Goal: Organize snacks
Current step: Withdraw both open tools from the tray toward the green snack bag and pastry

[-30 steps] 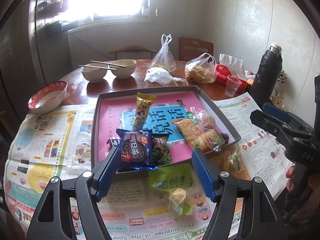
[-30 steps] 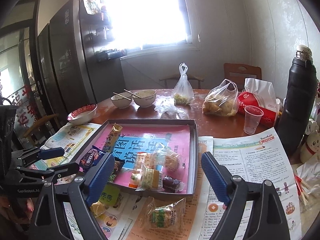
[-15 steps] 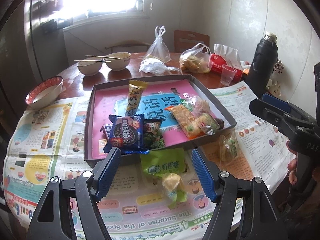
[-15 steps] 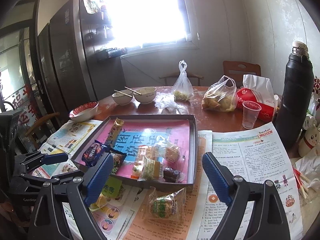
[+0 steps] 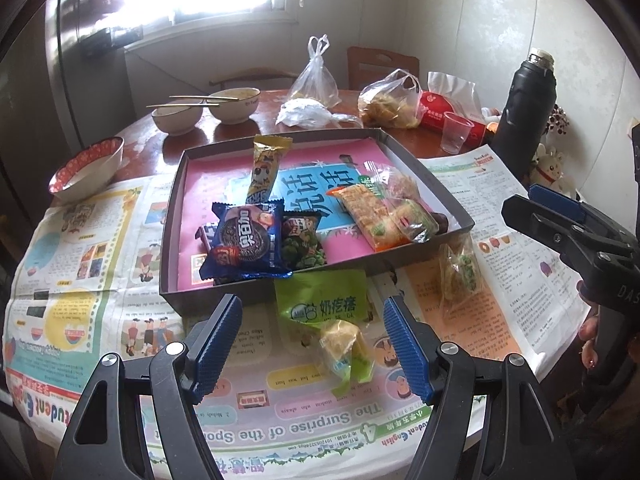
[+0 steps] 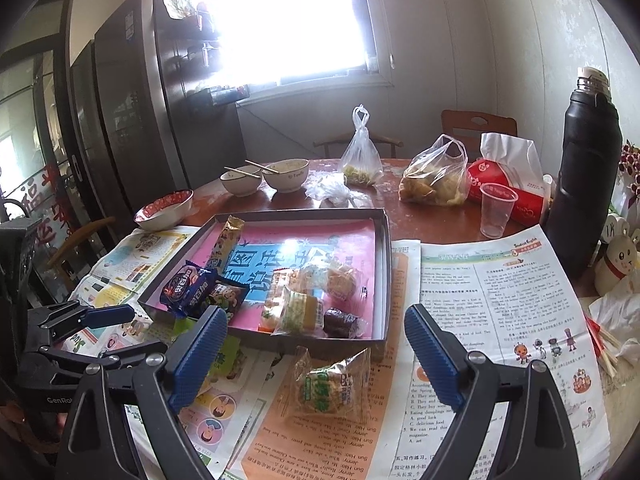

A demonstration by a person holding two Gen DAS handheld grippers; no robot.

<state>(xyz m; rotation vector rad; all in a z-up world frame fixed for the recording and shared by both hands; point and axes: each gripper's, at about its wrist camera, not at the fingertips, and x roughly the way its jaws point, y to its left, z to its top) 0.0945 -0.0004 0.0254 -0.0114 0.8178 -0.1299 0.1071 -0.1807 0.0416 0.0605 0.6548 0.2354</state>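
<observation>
Left gripper (image 5: 312, 344) angled down over green packet (image 5: 325, 300), both grippers' jaws apart, empty

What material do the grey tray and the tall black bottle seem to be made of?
Grey tray: probably cardboard, matte; its walls are thin and straight, folded at the corners, like a box lid. Tall black bottle: looks like matte coated metal or hard plastic, with a bare silvery neck under a pale cap; the pictures cannot settle which.
</observation>
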